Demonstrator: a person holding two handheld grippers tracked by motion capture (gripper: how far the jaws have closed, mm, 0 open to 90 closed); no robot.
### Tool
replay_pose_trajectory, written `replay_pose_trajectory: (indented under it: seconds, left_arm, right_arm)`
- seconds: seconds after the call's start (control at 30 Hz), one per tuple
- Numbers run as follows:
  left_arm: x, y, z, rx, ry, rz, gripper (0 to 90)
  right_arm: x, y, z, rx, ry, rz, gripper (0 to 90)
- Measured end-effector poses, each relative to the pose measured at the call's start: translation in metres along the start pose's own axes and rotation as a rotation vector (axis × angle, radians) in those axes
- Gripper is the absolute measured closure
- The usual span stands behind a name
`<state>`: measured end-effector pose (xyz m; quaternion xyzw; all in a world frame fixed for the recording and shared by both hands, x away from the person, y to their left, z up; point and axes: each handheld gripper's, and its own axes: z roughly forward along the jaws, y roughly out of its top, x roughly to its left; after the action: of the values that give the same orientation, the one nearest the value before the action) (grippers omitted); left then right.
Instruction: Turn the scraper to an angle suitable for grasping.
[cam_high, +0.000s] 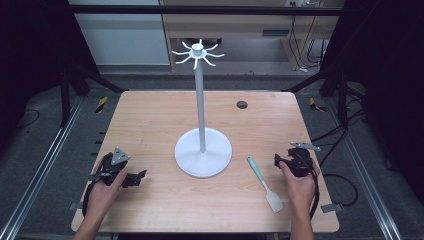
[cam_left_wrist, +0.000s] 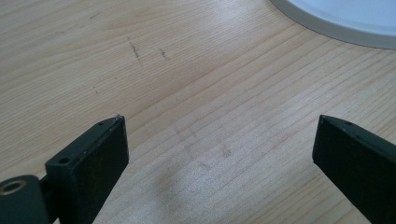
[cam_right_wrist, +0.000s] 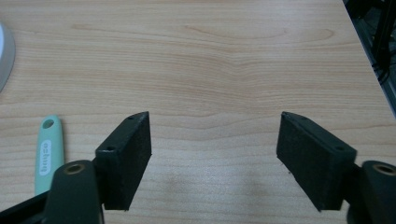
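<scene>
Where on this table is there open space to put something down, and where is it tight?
The widest bare wood lies on the table left of the white hook stand, and along the far edge either side of its pole. The strip between the stand's base and the spatula is narrow, and the right tool sits close beside the spatula. The left tool takes the near-left corner.

Pale wooden worktop (cam_high: 150, 115) with rounded corners and a dark round grommet (cam_high: 242, 104) at 1 o'clock. A white hook stand (cam_high: 203, 150) rests on its round base near the centre. A spatula (cam_high: 265, 184) with mint handle and white blade lies at 4 o'clock, just beside the base, not touching.
</scene>
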<state>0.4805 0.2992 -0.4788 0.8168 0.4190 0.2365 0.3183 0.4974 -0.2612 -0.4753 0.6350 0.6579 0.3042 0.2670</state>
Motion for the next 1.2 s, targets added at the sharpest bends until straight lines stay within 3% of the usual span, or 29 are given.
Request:
replay_pose_trajectory:
  seconds: [0.07,0.17,0.33,0.47,0.6,1.0,1.2]
  left_arm:
    - [0.0,0.0,0.0,-0.001,0.0,-0.001,3.3]
    - [0.0,0.0,0.0,-0.002,0.0,0.0,3.3]
    - [-0.001,0.0,0.0,-0.002,0.001,-0.002,3.3]
    - [-0.001,0.0,0.001,-0.003,0.001,-0.002,3.4]
    - [-0.001,0.0,0.0,0.001,0.002,-0.002,3.4]
    - [-0.001,0.0,0.001,0.007,0.001,0.007,3.5]
    - [-0.001,0.0,0.001,0.01,0.0,0.011,3.5]
  right_arm:
    - [0.004,0.0,0.0,0.013,0.006,-0.005,31.3]
    - [0.011,0.0,0.003,0.033,0.017,-0.056,34.8]
    - [0.021,0.002,0.003,0.023,0.027,-0.091,43.3]
    - [0.037,0.005,0.0,0.001,0.024,-0.136,57.4]
    - [0.046,0.007,-0.001,-0.016,0.042,-0.163,64.5]
    - [0.069,0.006,0.005,0.066,0.129,-0.233,88.8]
    - [0.071,0.006,0.016,0.11,0.138,-0.245,90.0]
